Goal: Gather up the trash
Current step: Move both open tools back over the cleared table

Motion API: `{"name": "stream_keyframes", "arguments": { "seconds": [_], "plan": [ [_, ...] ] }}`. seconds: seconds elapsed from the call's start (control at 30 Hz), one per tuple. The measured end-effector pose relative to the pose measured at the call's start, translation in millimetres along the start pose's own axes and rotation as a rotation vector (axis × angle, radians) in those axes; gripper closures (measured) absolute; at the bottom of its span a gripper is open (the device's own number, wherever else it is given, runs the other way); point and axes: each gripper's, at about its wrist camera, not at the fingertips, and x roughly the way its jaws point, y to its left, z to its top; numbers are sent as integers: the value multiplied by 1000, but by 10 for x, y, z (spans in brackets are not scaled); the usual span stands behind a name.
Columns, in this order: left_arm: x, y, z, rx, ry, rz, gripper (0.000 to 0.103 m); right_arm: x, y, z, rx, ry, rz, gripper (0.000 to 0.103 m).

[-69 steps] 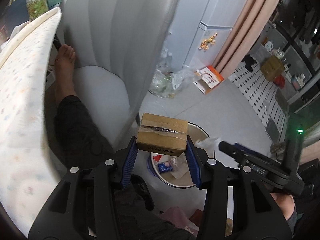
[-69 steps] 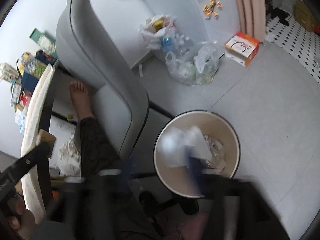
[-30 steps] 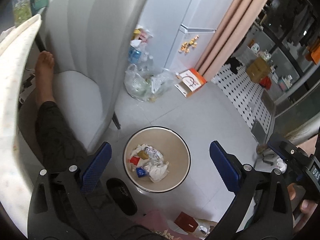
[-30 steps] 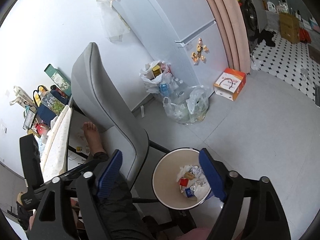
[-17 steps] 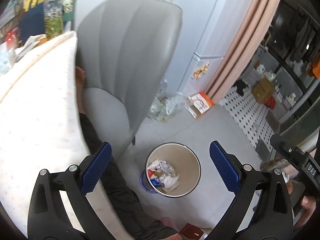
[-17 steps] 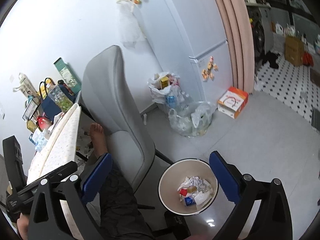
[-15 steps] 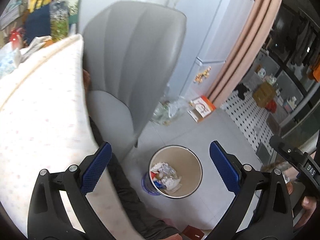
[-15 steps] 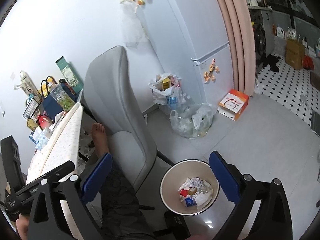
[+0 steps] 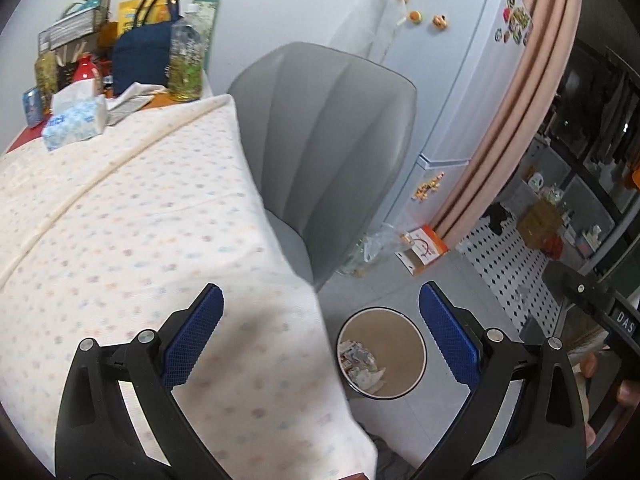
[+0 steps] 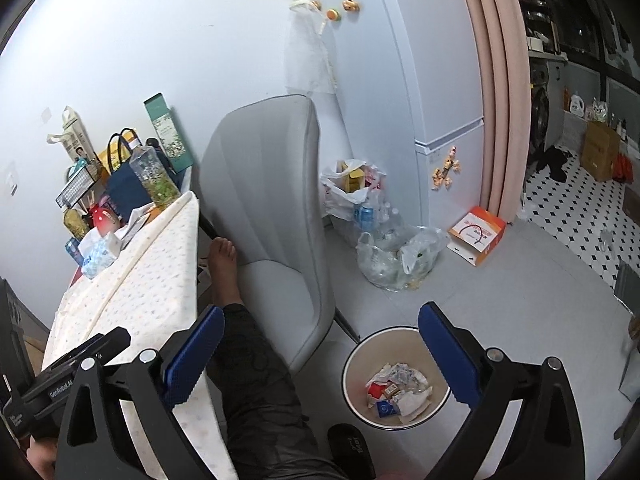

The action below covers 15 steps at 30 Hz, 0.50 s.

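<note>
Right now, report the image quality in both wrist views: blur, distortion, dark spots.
Left wrist view: the tablecloth is smeared by motion blur, the bin sharper; heavy fisheye bending bows the fridge. Right wrist view: crisp throughout, the bin's trash readable; the doorway at far right is dim; black vignette rings both frames.

You see blue pads on black arms on both the left gripper [image 9: 320,336] and the right gripper [image 10: 320,354]. Beside the grey chair [image 10: 276,216], the tablecloth [image 9: 132,236] is cream with pale pastel dots. The bin [image 10: 356,364] near the chair's base is beige inside, holding white, red and blue trash [image 10: 398,394].
</note>
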Motion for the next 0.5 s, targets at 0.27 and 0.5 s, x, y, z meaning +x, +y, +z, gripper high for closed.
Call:
{"name": "stream_keyframes", "arguments": {
  "seconds": [0.27, 0.5],
  "plan": [
    [-379, 272, -113, -3, -46, 42, 6, -190, 399, -64, -69, -22, 15, 8],
    [-766, 366, -209, 19, -109, 71, 6, -445, 661, -199, -106, -79, -38, 8]
  ]
}}
